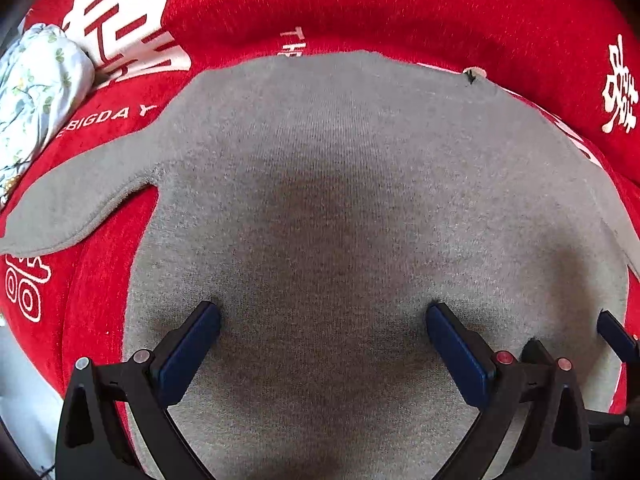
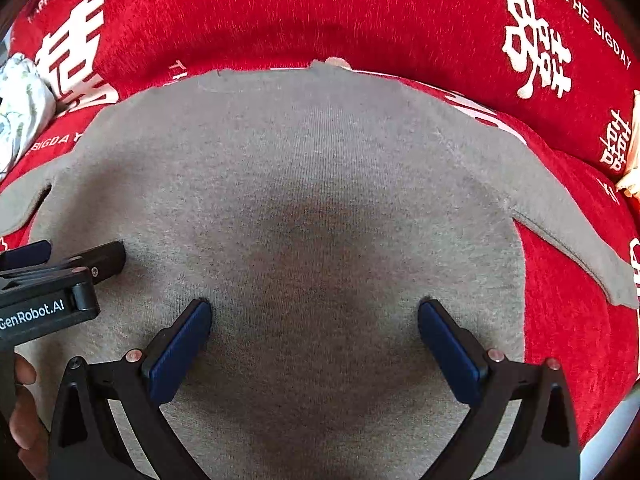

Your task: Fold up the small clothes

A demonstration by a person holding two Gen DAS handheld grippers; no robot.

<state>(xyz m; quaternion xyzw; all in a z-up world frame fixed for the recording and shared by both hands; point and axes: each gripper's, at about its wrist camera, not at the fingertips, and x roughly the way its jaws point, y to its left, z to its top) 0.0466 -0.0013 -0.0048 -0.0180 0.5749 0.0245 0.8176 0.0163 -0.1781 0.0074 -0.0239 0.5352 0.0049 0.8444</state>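
Grey knit top (image 1: 340, 200) flat on red printed cover (image 1: 360, 4) | left gripper (image 1: 322, 316), right gripper (image 2: 314, 314): fingers apart, tips on cloth | right view only: hand (image 2: 24, 420)

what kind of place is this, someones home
Probably a home, on a sofa or bed: a grey top lies spread on a red wedding-print cover, with floral bedding bunched beside it.

"THE BIGDAY" on red cover (image 2: 400, 20); "GenRobot.AI" on left gripper (image 2: 44, 312).
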